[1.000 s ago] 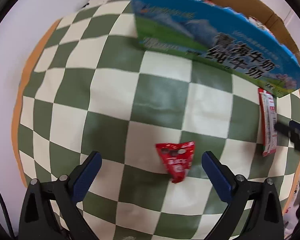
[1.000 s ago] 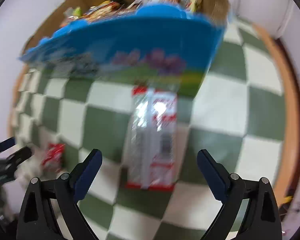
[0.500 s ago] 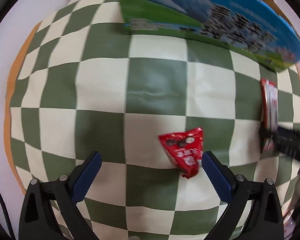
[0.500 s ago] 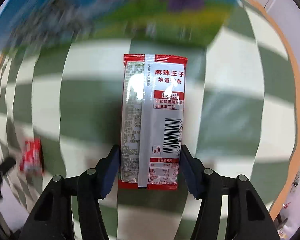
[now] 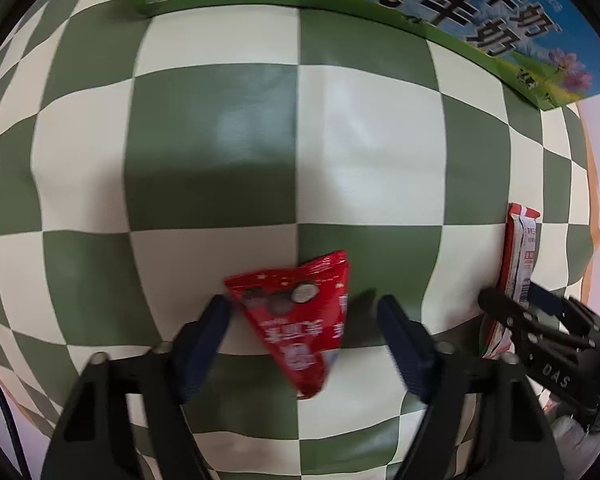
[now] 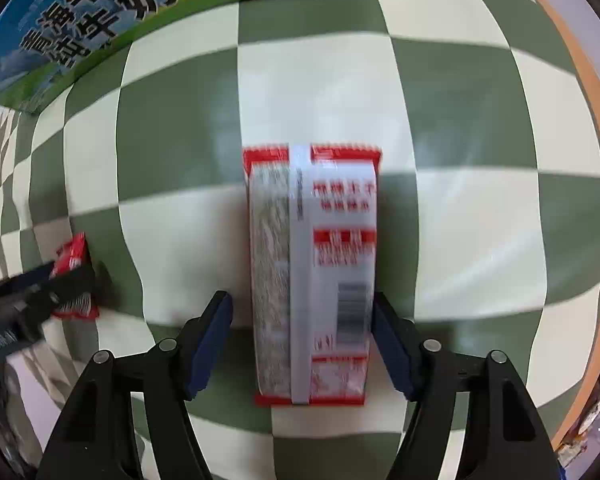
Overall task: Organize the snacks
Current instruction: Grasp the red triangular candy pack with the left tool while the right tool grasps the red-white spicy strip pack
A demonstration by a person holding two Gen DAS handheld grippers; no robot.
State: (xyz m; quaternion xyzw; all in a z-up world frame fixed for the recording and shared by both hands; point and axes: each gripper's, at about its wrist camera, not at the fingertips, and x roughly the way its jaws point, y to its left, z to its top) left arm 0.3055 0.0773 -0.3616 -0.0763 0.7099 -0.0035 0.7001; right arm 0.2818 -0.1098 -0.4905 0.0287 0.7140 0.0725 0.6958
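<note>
Left tool (image 5: 304, 344): black plastic arms, navy-blue finger pads (image 5: 202, 344), silver screws. Right tool (image 6: 302, 340): same build; "DAS" lettering on side.

Green-and-cream checkered tablecloth (image 5: 212, 152) with orange edging.

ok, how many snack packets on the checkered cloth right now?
2. A red triangular packet lies between the left gripper fingers; a long red-and-white packet lies between the right gripper fingers. The milk carton box may hide others.
</note>
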